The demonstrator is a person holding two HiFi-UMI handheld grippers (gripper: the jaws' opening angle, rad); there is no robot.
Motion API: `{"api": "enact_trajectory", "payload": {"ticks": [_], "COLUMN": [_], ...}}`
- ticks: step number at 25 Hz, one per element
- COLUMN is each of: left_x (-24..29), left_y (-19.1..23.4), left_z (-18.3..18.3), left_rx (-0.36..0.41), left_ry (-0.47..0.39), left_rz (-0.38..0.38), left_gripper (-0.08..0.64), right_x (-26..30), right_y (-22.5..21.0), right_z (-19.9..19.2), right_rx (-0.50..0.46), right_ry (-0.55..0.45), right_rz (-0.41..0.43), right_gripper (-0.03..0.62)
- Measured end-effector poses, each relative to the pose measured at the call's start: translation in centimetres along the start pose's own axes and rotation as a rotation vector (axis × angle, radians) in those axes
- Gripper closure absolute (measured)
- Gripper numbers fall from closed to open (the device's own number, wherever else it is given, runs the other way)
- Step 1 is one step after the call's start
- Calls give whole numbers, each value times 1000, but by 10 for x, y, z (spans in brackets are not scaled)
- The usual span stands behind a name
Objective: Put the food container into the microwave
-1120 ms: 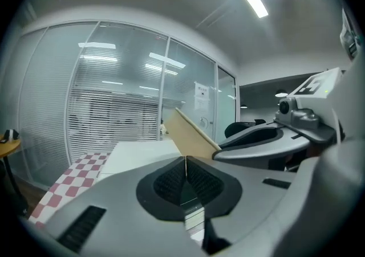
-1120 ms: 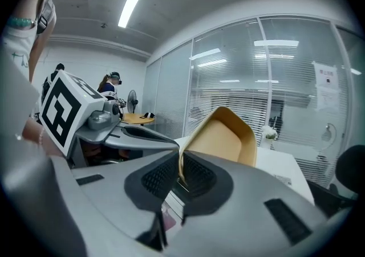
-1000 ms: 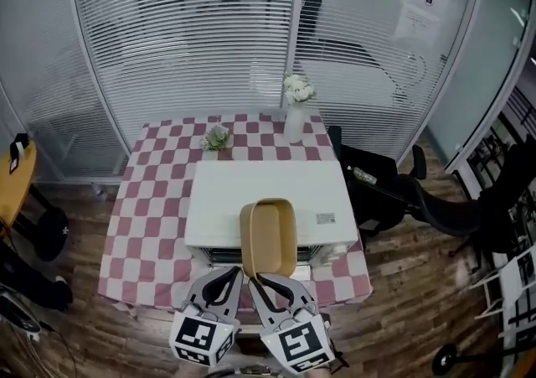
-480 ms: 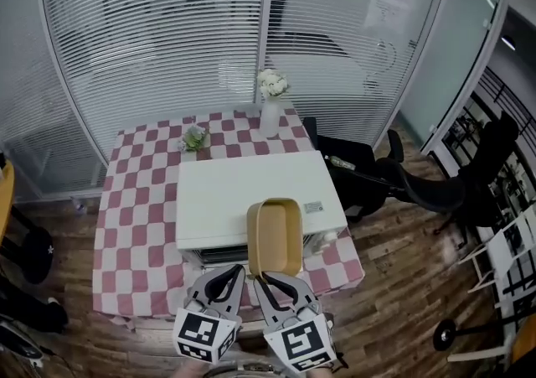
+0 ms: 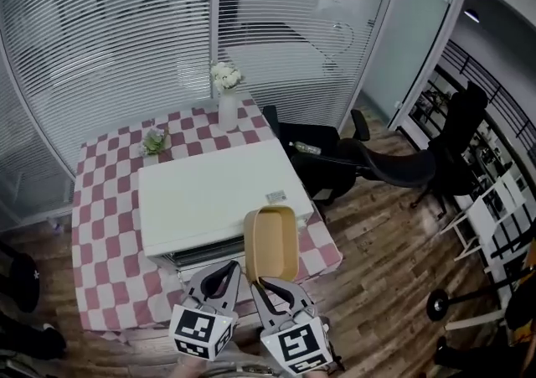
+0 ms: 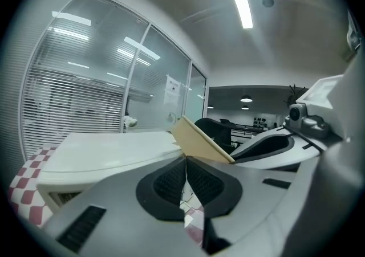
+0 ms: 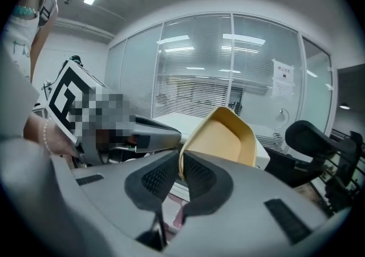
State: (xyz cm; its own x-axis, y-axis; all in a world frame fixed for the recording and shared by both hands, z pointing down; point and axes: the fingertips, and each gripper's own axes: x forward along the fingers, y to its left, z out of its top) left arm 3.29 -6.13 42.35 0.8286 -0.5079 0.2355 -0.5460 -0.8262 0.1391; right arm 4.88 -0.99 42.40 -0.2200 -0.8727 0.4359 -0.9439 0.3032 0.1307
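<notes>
Pinching food container [image 7: 225, 136] rim: right fingers [image 7: 202, 179]

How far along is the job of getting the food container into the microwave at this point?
Done: the food container is picked up, its rim pinched in the right gripper. In hand: it is held in the air near the front edge of the white microwave; the left gripper is shut and empty. Left: placing it inside. The head view does not show whether the door is open.
</notes>
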Motion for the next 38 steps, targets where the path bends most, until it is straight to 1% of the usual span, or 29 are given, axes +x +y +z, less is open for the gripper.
{"api": "enact_trajectory", "payload": {"ticks": [5, 8, 14, 19, 23, 26, 38], "left_x": [13, 18, 21, 21, 18, 14, -14], "left_y": [-17, -22, -26, -23, -15, -5, 45], "left_z": [-5, -9, -15, -21, -25, -28, -32], "left_rx": [5, 9, 7, 3, -12, -23, -86], "left_ry": [24, 34, 53, 68, 77, 80, 73], "left_rz": [-62, -83, -103, -97, -76, -49, 121], "left_gripper": [546, 546, 546, 546, 546, 546, 546], "right_x": [-13, -15, -16, -6, 6, 15, 70], "right_y": [-14, -17, -18, -9, -1, 5, 32], "right_z": [-22, -35, -61, -89, -103, -106, -113], "right_rx": [46, 70, 76, 81, 74, 67, -35], "right_ry": [46, 66, 132, 185, 236, 251, 330], "right_rz": [-63, -77, -85, -49, -1, 35, 231], "right_gripper": [574, 574, 574, 574, 574, 574, 572]}}
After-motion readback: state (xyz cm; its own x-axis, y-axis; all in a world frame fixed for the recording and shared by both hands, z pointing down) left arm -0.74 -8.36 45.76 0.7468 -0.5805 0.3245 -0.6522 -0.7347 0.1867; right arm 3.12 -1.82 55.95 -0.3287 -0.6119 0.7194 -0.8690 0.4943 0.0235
